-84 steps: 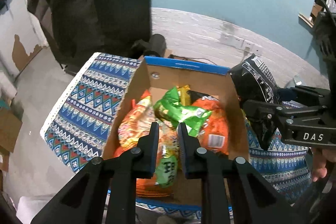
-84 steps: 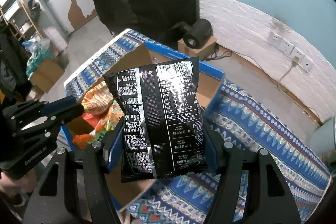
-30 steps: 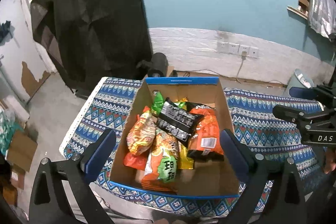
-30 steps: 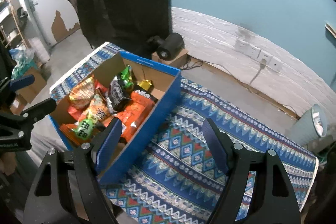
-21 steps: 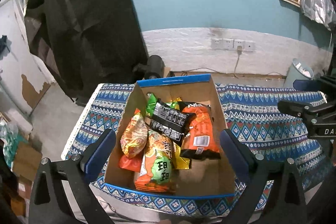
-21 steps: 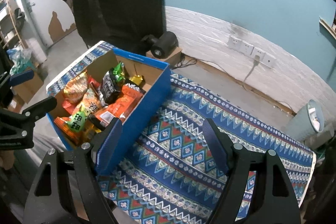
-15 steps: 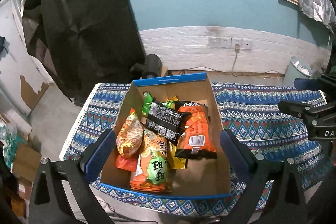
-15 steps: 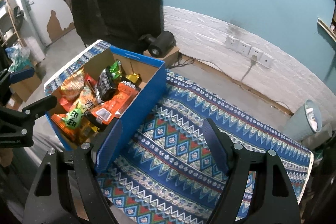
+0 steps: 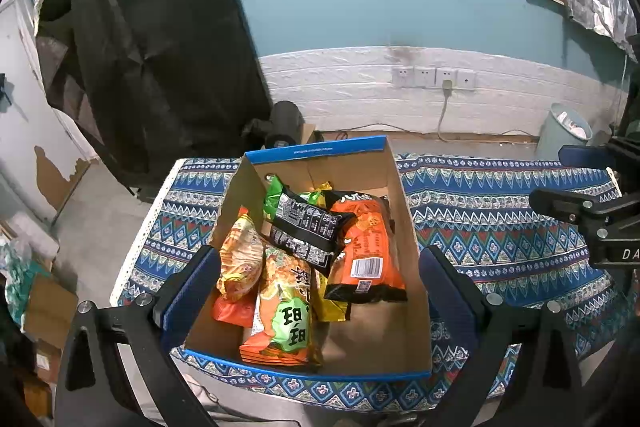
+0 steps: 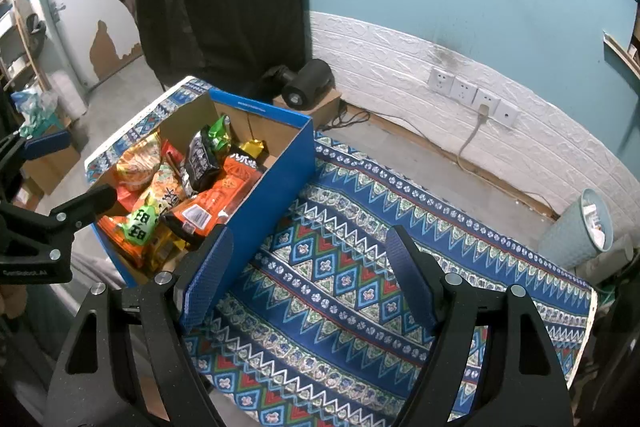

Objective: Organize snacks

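A blue-rimmed cardboard box [image 9: 394,171] sits on the patterned cloth and holds several snack bags. A black bag [image 9: 306,227] lies on top of an orange bag [image 9: 368,247], next to an orange and green bag [image 9: 286,307]. My left gripper [image 9: 318,285] is open and empty, raised above the near end of the box. My right gripper [image 10: 308,269] is open and empty, above the cloth to the right of the box [image 10: 276,195]. The black bag also shows in the right wrist view [image 10: 202,163].
The table is covered by a blue patterned cloth [image 10: 360,267]. A grey bin [image 10: 580,231] stands on the floor at the right. A black device [image 9: 284,129] on a small carton sits behind the table by the wall. A dark cloth [image 9: 152,47] hangs at the left.
The right gripper let go of the black bag, which now lies in the box. The left gripper opened too. Both grippers pulled up and back from the box.
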